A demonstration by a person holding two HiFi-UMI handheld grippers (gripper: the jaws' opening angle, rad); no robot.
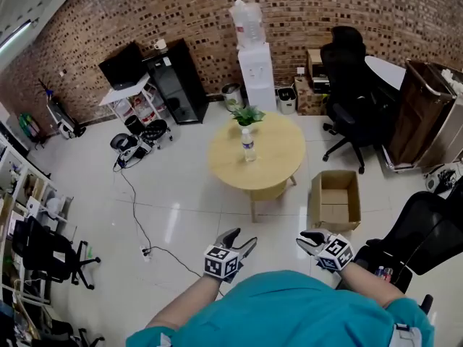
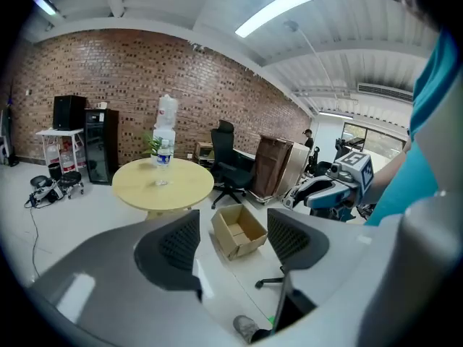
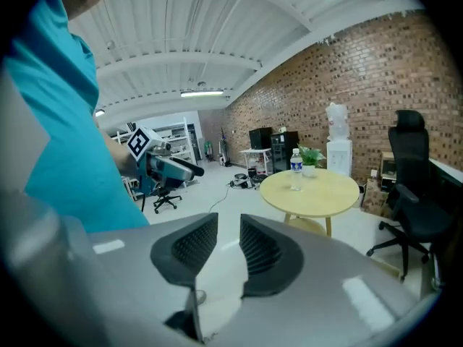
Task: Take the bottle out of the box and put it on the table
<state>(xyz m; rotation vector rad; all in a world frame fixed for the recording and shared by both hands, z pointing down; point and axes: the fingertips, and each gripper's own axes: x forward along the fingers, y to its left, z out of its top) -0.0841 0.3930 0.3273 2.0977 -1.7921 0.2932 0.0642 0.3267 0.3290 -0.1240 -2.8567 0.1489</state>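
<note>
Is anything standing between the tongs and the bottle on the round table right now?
Nothing visible does. The bottle stands upright on the table, and only bare floor lies between it and the left tongs and right tongs, both open and empty. The box sits on the floor off to the right.

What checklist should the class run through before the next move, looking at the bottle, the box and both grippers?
1. Is the bottle out of the box? Ok: it stands upright on the table.
2. Is the bottle clear of the table rim? Ok: it sits well inside, near the plant.
3. Is the box emptied? Ok: it is open and nothing shows inside.
4. Is the left gripper free? Ok: its fingers are apart, with nothing between.
5. Is the right gripper free? Ok: its fingers are slightly apart, with nothing between.
</note>
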